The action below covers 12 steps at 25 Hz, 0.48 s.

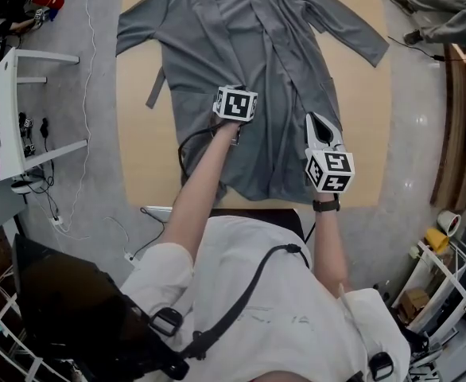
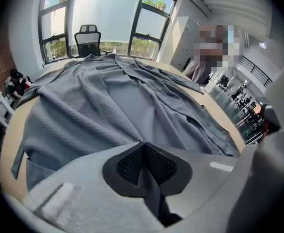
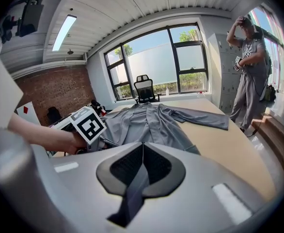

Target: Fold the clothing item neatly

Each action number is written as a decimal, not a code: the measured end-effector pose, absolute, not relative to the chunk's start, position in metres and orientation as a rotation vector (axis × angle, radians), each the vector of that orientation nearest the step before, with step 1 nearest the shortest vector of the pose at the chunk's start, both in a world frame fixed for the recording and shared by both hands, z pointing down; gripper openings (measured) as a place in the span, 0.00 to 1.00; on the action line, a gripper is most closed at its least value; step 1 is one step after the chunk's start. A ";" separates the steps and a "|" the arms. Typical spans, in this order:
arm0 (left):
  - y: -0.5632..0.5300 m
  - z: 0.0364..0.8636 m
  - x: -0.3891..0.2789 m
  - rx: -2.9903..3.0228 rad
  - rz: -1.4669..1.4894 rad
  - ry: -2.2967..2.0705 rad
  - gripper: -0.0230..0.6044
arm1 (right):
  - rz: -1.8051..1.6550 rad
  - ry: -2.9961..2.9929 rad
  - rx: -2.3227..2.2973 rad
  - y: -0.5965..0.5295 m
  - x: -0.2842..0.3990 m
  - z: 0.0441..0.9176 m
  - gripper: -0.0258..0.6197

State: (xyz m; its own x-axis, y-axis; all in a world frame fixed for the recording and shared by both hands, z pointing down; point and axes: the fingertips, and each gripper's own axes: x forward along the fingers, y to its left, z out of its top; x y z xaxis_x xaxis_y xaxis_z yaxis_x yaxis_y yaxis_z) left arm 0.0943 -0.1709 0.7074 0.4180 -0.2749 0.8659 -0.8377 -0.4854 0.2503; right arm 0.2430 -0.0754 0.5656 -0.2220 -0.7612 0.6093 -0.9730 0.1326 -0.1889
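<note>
My left claw [image 2: 143, 145] is clenched with nothing between its jaws. It points steeply down over the middle of the grey long-sleeved cloth robe [image 1: 249, 70]; I cannot tell whether it touches the fabric. The robe lies spread out flat on the pale wooden bench [image 1: 133, 150], both sleeves stretched to the sides and the collar at the far end. A narrow grey strap [image 1: 155, 86] trails from its left side onto the bench. My right claw [image 3: 143, 145] is also clenched and empty, over the robe's lower right part.
</note>
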 end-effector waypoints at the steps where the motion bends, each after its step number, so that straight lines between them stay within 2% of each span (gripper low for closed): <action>1: -0.170 0.713 0.094 1.983 1.061 -0.947 0.05 | 0.798 -2.050 1.674 -0.075 0.244 0.566 0.05; 8: -0.172 0.720 0.086 2.000 1.064 -0.976 0.06 | 0.794 -2.066 1.660 -0.075 0.247 0.567 0.05; 12: -0.172 0.699 0.092 2.015 0.946 -0.959 0.16 | 0.746 -2.071 1.659 -0.085 0.258 0.561 0.05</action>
State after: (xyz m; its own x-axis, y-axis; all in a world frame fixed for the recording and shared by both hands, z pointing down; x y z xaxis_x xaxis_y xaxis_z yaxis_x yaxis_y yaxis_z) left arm 0.0919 -0.1723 0.6994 0.4584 -0.3203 0.8291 -0.8336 -0.4783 0.2761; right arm 0.2583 -0.0852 0.5612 -0.2287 -0.7698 0.5959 -0.9730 0.1607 -0.1659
